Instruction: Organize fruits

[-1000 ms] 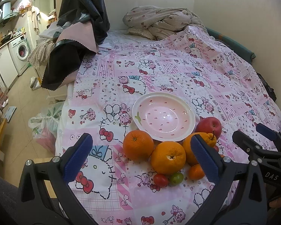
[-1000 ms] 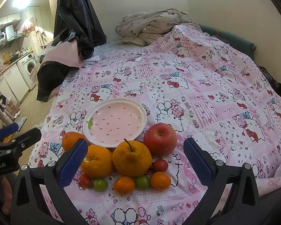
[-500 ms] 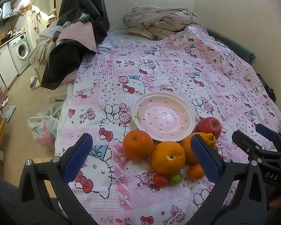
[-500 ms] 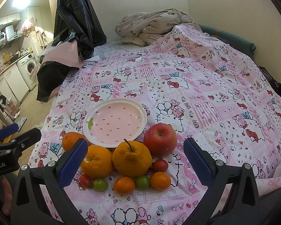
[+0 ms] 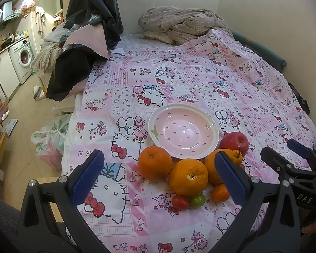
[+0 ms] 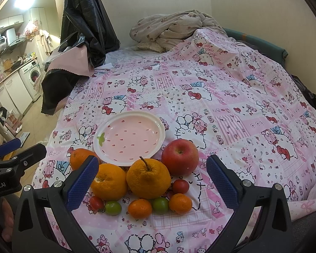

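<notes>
A pink strawberry-print plate (image 5: 212, 126) (image 6: 160, 136) lies empty on the patterned bedspread. Along its near rim sit a smooth orange (image 5: 154, 162) (image 6: 79, 158), a second orange (image 5: 188, 176) (image 6: 108, 181), a bumpy stemmed citrus (image 6: 148, 178) (image 5: 210, 164) and a red apple (image 6: 180, 157) (image 5: 234, 142). In front lie small tangerines (image 6: 139, 208), green tomatoes (image 6: 113, 207) and red tomatoes (image 6: 180, 186). My left gripper (image 5: 158, 179) hovers open over the oranges. My right gripper (image 6: 151, 182) hovers open over the fruit cluster, holding nothing.
The bedspread (image 6: 221, 97) stretches far behind the plate. A crumpled blanket (image 5: 179, 25) lies at the headboard and black and pink fabric (image 5: 82, 42) hangs at the left edge. A plastic bag (image 5: 50, 139) sits on the floor left of the bed.
</notes>
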`<control>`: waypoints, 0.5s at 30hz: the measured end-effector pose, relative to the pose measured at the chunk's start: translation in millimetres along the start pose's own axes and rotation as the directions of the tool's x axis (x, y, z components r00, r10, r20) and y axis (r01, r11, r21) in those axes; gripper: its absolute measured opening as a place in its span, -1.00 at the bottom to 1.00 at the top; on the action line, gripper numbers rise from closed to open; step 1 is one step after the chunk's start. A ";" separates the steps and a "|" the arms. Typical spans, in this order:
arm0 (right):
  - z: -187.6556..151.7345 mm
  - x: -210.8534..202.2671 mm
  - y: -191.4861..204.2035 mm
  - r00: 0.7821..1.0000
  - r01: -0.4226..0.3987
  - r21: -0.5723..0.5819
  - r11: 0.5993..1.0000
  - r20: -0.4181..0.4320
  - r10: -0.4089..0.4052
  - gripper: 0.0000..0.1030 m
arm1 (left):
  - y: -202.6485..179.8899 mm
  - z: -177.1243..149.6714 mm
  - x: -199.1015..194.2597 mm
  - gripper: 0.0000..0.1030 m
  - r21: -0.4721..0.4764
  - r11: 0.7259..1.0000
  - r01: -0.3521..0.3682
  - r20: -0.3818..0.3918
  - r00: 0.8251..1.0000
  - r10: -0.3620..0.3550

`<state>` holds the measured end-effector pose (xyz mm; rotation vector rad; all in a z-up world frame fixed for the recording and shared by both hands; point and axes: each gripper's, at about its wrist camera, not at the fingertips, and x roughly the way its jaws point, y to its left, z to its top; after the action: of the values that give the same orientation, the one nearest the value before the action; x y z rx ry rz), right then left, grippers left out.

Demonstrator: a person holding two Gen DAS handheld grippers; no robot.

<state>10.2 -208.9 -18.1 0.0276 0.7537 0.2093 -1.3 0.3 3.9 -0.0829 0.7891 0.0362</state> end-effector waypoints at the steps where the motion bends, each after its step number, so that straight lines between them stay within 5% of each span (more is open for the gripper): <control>1: -0.2 0.4 0.2 1.000 0.000 -0.002 1.000 0.000 0.000 1.00 | 0.3 0.2 0.0 1.00 -0.003 1.000 0.002 -0.002 1.000 -0.002; 15: 1.0 -0.9 -0.2 1.000 0.004 -0.006 1.000 0.003 -0.004 1.00 | 0.5 -2.3 2.2 1.00 -0.010 1.000 0.004 -0.008 1.000 -0.004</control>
<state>10.3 -209.3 -16.8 0.0211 0.7497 0.2072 -1.4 0.5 0.8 -0.0939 0.7970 0.0356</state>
